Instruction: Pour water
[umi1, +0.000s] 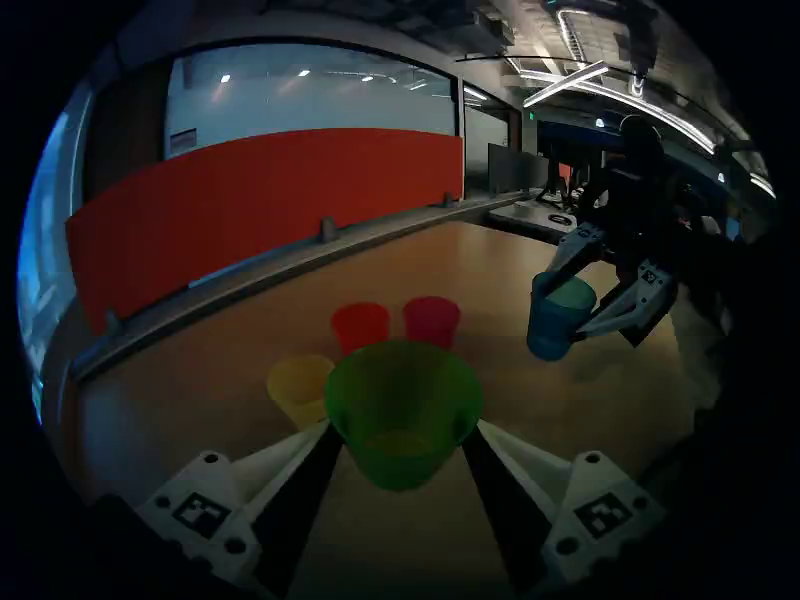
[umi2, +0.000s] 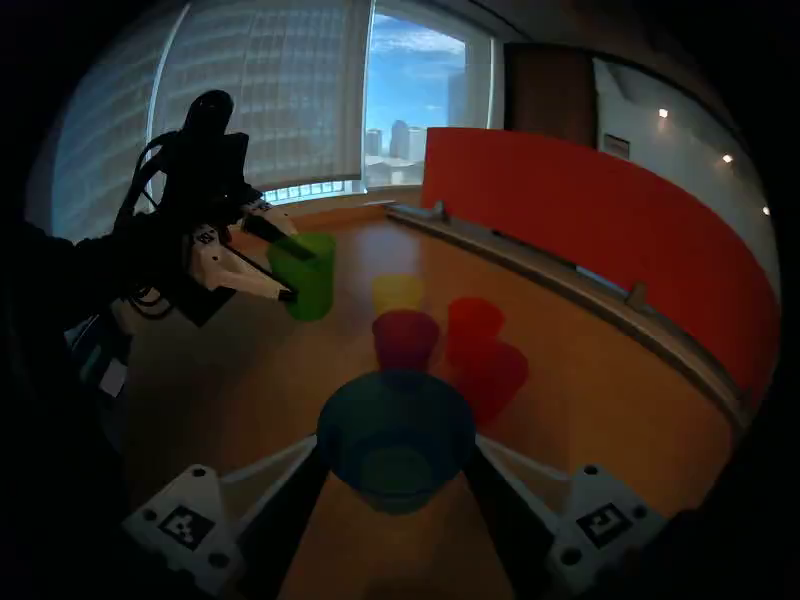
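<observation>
Wooden table (umi1: 480, 260), tan and smooth, edged along the far side by a grey rail (umi1: 250, 275) beneath a red divider panel (umi1: 260, 210). Standing upright on it, grouped near the middle: a yellow cup (umi1: 298, 385), a red cup (umi1: 360, 325) and a pink cup (umi1: 432, 318). Red and pink just beside each other, yellow nearer and slightly apart.

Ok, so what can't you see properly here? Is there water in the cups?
Left gripper view: the green cup held by the left gripper is too dim inside to tell water from plastic.
Right gripper view: the blue cup in the right gripper is dark inside, so water can't be told.
Left gripper view: the green cup hides part of the yellow cup.
</observation>
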